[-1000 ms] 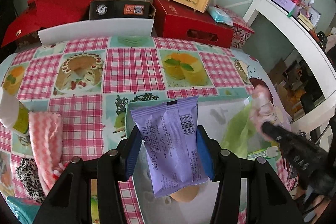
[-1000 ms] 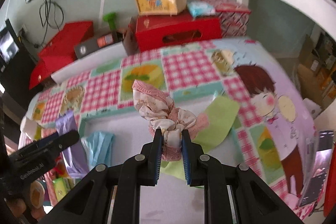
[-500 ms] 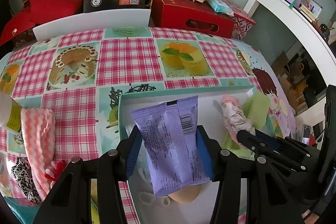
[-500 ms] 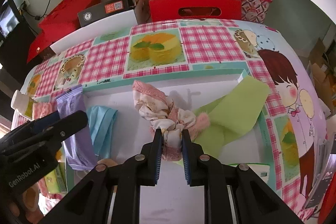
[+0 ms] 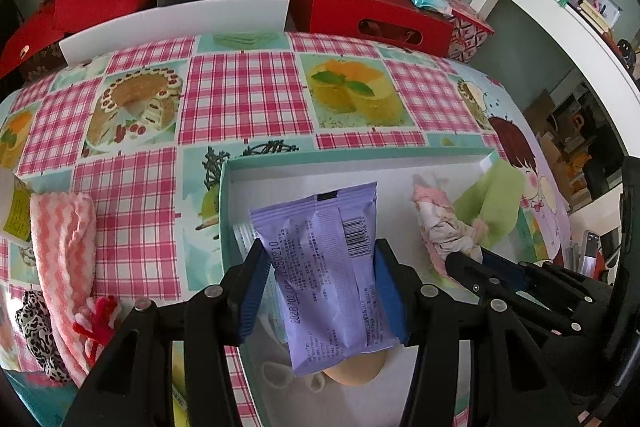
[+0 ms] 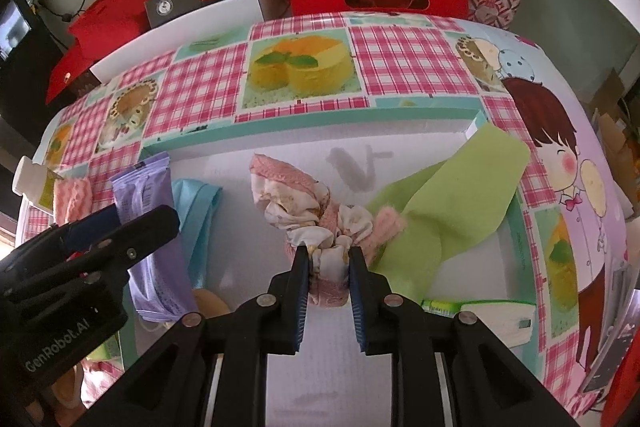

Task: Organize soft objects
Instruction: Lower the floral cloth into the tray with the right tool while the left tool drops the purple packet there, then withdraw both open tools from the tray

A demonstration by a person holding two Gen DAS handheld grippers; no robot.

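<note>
My left gripper [image 5: 318, 251] is shut on a purple snack packet [image 5: 324, 267], holding it upright over the left part of the white tray with a teal rim [image 5: 360, 163]. My right gripper [image 6: 328, 251] points down into the tray with a pink floral cloth bundle [image 6: 296, 199] between its pads. Its jaws are opening slightly, and the cloth still fills the gap. The bundle rests on the tray floor against a light green cloth [image 6: 452, 195]. In the right wrist view the left gripper [image 6: 140, 219] and the packet [image 6: 144, 187] appear at the left.
A light blue cloth [image 6: 200, 211] and a tan round object [image 5: 352, 371] lie in the tray. A pink striped towel [image 5: 64, 247], a leopard scrunchie [image 5: 32, 323] and a bottle [image 5: 12, 211] sit left of it. Red boxes [image 5: 368, 11] stand behind the table.
My right gripper has come down and forward with the floral bundle, which now rests on the tray floor beside the green cloth. Its jaws stand slightly wider. The left gripper has barely moved.
</note>
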